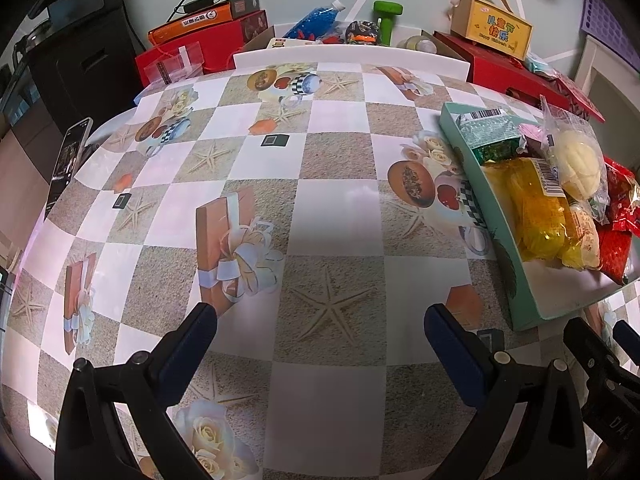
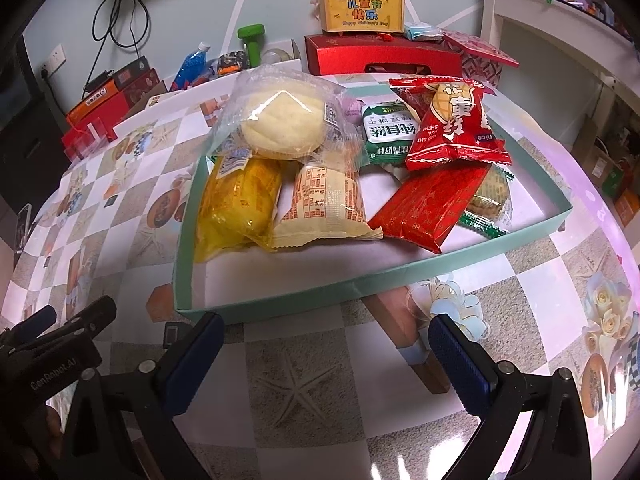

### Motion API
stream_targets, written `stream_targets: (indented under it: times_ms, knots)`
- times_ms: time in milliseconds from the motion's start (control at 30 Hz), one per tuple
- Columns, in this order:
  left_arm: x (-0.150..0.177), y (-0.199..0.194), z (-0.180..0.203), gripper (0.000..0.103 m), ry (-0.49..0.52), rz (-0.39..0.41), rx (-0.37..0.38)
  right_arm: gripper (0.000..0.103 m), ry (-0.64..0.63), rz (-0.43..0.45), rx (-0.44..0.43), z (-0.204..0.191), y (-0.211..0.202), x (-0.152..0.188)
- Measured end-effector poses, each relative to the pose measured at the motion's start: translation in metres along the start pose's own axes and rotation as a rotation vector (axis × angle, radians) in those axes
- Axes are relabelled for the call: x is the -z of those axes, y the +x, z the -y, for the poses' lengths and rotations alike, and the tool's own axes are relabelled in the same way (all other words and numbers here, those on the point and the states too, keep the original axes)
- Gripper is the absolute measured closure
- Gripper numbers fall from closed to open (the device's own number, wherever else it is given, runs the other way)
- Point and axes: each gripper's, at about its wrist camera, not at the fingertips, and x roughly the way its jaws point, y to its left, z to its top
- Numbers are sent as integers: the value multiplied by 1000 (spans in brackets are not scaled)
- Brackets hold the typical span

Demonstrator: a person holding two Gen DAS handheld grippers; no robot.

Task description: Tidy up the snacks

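Note:
A shallow teal tray (image 2: 320,288) on the patterned table holds several snacks: a round bun in a clear bag (image 2: 280,120), a yellow pack (image 2: 236,208), a cream pack (image 2: 324,204), a green-and-white pack (image 2: 386,132), a red pouch (image 2: 456,124) and a flat red pack (image 2: 428,204). My right gripper (image 2: 324,340) is open and empty just before the tray's near wall. My left gripper (image 1: 320,328) is open and empty over the bare tablecloth, left of the tray (image 1: 520,292). The bun (image 1: 576,164) and yellow pack (image 1: 536,208) also show in the left wrist view.
Along the far table edge stand red gift boxes (image 2: 384,58), a yellow carry box (image 2: 362,10), a green dumbbell (image 1: 387,20), a blue bottle (image 1: 316,20) and an orange box (image 1: 192,22). A phone (image 1: 66,160) lies at the left table edge.

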Motion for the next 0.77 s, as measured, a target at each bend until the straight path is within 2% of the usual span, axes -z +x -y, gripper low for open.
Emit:
stream_targets:
  times_ms: [767]
  knots:
    - [0,-2,-1,0,-8,11,15,0,1,-7,-1,0,2,0]
